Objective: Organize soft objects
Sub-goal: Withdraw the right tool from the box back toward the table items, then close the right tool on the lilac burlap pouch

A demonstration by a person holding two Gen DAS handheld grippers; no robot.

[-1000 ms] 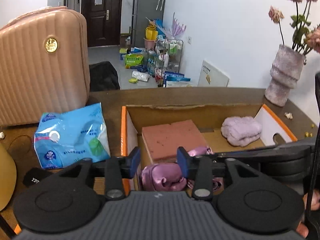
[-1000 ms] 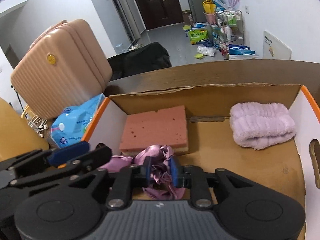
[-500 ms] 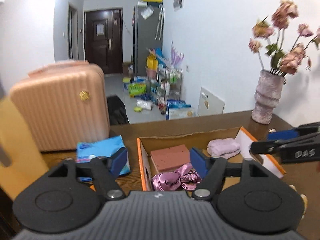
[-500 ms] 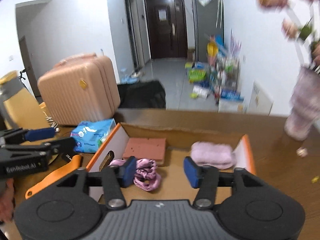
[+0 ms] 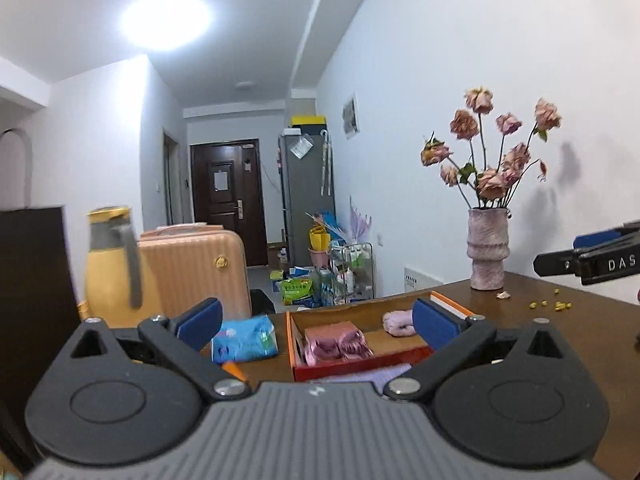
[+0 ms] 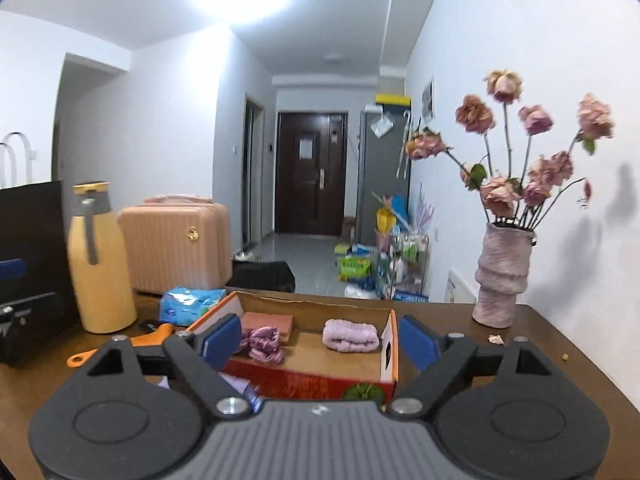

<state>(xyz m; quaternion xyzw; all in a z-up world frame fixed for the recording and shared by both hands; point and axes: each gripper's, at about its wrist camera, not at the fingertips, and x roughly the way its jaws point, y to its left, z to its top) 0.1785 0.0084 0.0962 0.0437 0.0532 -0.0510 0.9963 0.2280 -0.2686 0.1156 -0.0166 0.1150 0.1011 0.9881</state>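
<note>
One box (image 6: 304,380), long axis crosswise

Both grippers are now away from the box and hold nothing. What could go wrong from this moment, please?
1. The vase of dried flowers stands near the table edge, right of the box; a wide swing of the right gripper, whose jaws are opening, could tip it.
2. The tall yellow flask stands close to the left gripper; it might be knocked over.
3. The satin scrunchie lies loosely bunched beside the sponge; it may snag on a later grasp.
</note>
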